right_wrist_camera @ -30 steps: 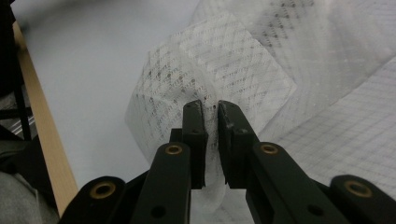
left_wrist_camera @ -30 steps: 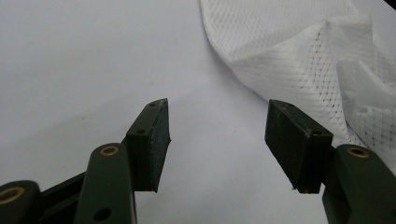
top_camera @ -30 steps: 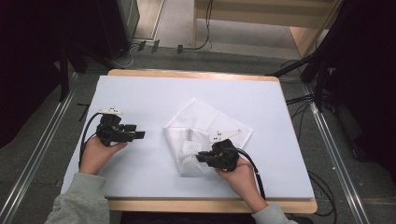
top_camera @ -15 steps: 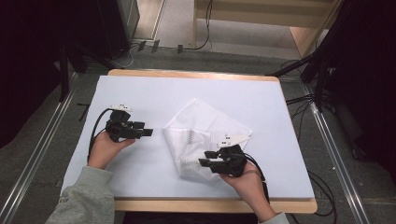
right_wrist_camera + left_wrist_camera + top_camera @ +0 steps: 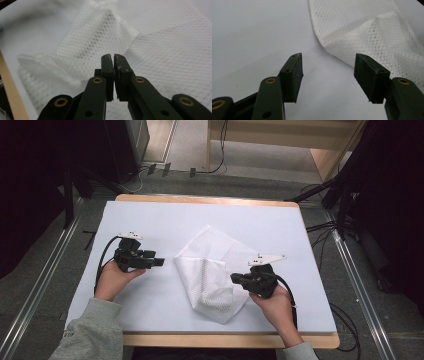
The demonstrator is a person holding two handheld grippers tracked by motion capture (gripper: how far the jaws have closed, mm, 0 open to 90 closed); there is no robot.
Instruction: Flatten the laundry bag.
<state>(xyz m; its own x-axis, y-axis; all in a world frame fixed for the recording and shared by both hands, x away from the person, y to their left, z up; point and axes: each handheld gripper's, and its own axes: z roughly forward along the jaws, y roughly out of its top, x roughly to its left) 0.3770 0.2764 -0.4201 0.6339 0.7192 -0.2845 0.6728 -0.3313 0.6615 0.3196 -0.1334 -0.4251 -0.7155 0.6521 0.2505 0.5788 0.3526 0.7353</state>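
A white mesh cloth [image 5: 210,270] lies half folded in the middle of the table, its near part doubled over. My left gripper [image 5: 159,262] rests just left of the cloth, pointing at its edge. Its jaws stand open over bare sheet in the left gripper view [image 5: 328,70], with the cloth's edge [image 5: 367,32] just beyond them. My right gripper [image 5: 234,279] sits at the cloth's right side. Its jaws have just been closing and now stand shut [image 5: 111,58]. I see nothing between them, and the cloth [image 5: 100,37] lies below and ahead.
A white sheet [image 5: 200,215] covers the wooden table, whose edge [image 5: 200,199] shows at the far side. Cables trail from both grippers. Dark equipment and metal rails flank the table on the floor.
My right gripper has drawn back to the right, toward the cloth's right side, and its jaws opened and then shut. The left gripper has barely moved.
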